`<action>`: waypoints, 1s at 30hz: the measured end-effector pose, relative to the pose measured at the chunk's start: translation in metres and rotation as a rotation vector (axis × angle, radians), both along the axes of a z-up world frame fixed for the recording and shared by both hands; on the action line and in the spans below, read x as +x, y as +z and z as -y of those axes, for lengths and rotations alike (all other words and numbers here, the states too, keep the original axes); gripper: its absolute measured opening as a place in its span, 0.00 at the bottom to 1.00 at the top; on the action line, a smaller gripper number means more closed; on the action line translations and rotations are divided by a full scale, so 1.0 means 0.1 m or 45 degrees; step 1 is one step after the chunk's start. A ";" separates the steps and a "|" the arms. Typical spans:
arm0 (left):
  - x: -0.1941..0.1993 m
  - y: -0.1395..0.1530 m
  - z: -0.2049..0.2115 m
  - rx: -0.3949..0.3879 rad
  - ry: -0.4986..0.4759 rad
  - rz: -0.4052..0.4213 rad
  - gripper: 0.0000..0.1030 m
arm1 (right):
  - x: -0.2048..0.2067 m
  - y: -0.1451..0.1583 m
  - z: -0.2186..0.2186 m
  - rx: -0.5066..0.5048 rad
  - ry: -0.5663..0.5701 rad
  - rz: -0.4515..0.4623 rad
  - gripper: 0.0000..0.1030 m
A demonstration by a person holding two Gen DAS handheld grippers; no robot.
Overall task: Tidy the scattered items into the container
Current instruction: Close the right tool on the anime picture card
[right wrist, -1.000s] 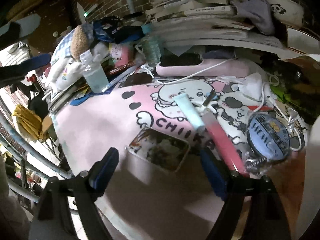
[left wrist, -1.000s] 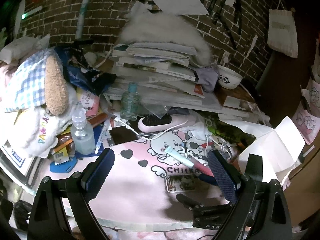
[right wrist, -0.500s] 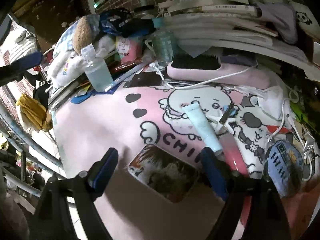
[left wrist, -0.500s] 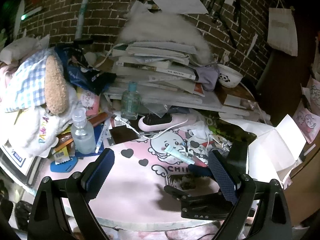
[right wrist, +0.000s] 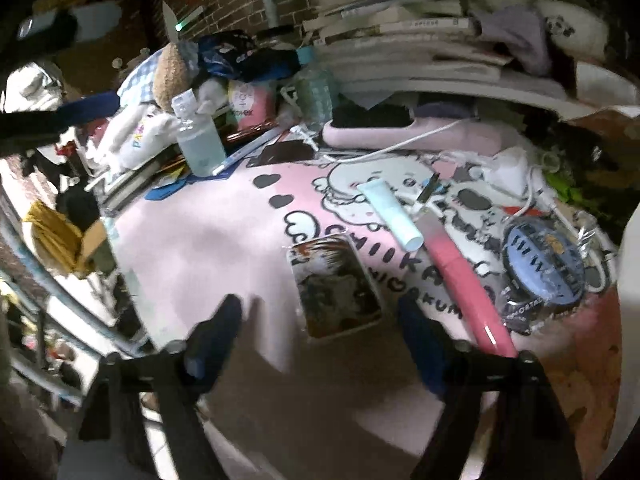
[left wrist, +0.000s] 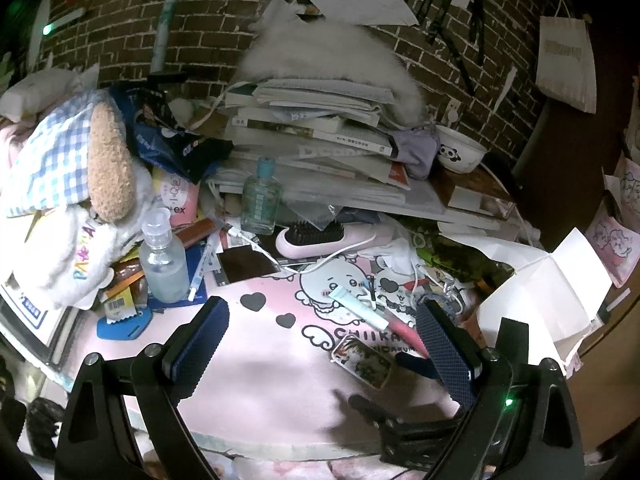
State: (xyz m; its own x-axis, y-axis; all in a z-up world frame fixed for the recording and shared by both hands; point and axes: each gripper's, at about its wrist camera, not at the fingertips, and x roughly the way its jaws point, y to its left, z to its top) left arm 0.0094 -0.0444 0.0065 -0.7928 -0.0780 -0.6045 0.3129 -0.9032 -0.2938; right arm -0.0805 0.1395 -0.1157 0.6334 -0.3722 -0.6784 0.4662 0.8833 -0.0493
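On the pink cartoon mat (left wrist: 248, 364) lie a picture card (left wrist: 362, 362), a light-blue tube (left wrist: 358, 306) and a pink tube (left wrist: 404, 330). My left gripper (left wrist: 324, 344) hovers open above the mat with nothing between its fingers. In the right wrist view, my right gripper (right wrist: 320, 340) is open and low, with the card (right wrist: 336, 284) just ahead between its fingers. The light-blue tube (right wrist: 394, 212), pink tube (right wrist: 460, 280) and a round blue tin (right wrist: 544, 264) lie beyond to the right. A white open paper box (left wrist: 536, 292) stands at the right.
A pink hairbrush (left wrist: 320, 240) with a white cable, a clear bottle (left wrist: 164, 264) and a green bottle (left wrist: 260, 200) line the mat's far edge. A book stack (left wrist: 320, 140), a plush toy (left wrist: 80, 184) and a panda bowl (left wrist: 458, 154) crowd the back. The mat's front edge drops off.
The right gripper pushed forward over the card, then drew back, so the card lies further ahead of its fingers again. The right view is blurred by motion. The left gripper has barely moved.
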 end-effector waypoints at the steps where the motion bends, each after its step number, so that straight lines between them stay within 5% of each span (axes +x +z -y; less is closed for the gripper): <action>1: 0.00 0.00 0.00 0.000 0.000 -0.002 0.91 | 0.01 0.00 0.00 -0.017 0.005 -0.004 0.63; 9: 0.01 -0.02 0.00 0.008 0.001 0.001 0.91 | 0.01 0.01 0.01 -0.025 0.058 -0.007 0.34; 13: 0.01 -0.02 0.02 0.021 0.002 -0.002 0.91 | 0.01 0.01 -0.02 -0.036 0.074 -0.018 0.34; 15: 0.01 -0.02 0.02 0.016 0.000 -0.003 0.91 | 0.04 0.02 -0.02 -0.065 0.065 -0.020 0.56; 17: 0.00 -0.02 0.02 0.012 -0.002 -0.002 0.91 | 0.08 0.04 -0.01 -0.062 0.067 -0.006 0.66; 25: 0.00 -0.02 0.02 0.012 -0.002 0.000 0.91 | 0.29 -0.05 -0.06 -0.127 0.080 -0.086 0.63; 30: 0.01 -0.03 0.05 0.014 0.010 0.006 0.91 | 0.30 -0.03 -0.07 -0.147 0.085 -0.089 0.39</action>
State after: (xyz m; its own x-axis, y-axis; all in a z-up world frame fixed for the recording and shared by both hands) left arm 0.0109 -0.0496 0.0037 -0.7895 -0.0777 -0.6088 0.3213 -0.8975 -0.3021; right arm -0.0504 0.1465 -0.1191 0.6119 -0.4088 -0.6770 0.3988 0.8987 -0.1823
